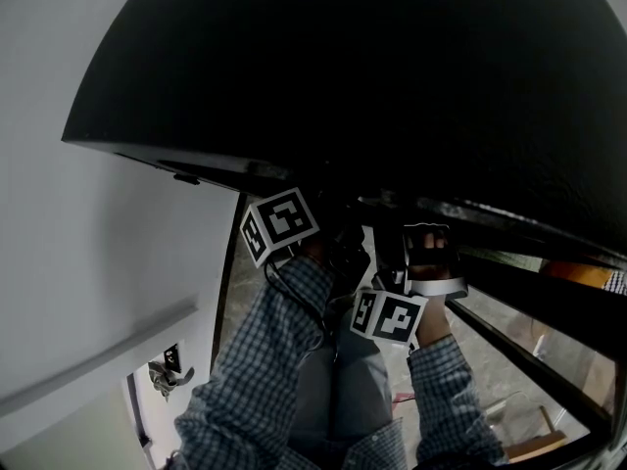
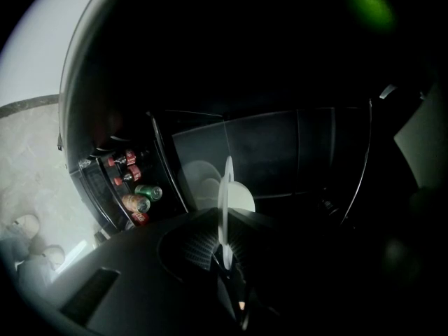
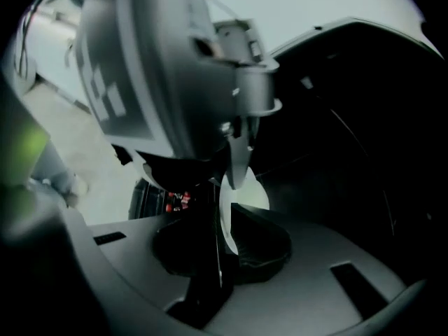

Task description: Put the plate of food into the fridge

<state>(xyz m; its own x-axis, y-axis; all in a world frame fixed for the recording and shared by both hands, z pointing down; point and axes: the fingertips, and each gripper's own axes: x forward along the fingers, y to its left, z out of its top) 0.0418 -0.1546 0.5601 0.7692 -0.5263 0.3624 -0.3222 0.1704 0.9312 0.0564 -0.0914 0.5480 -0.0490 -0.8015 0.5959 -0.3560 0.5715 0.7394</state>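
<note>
**Two grippers, one plate, at the mouth of a dark fridge**

Much of the scene is lost in shadow. The fridge [image 2: 280,152] interior reads only as faint panel edges, and the head view is mostly filled by its black mass. No food can be made out on the plate [image 2: 225,201], because both gripper cameras see it edge-on. In the head view the plate cannot be told from the dark gripper parts. The sharpest detail is a row of cans and bottles [image 2: 136,187] in a shelf at the left of the left gripper view.

Both forearms, in checked sleeves [image 1: 265,360], reach forward and up, close together. The left marker cube [image 1: 279,225] is higher and the right marker cube [image 1: 389,316] lower and just beside it.

The left gripper [image 2: 227,261] has its jaws closed down to a thin slit on the plate's near rim. The right gripper [image 3: 222,247] is clamped on the rim in the same way. Its camera also shows the other gripper's jaw tips pinching the rim on the opposite side of the plate.

The plate hangs between the two grippers in front of the dark compartment. A pale reflection [image 2: 203,180] of it lies on the wall behind. In both gripper views its thin edge runs up and down the picture and its flat faces turn left and right. Whether it is level in the room cannot be told.
</note>
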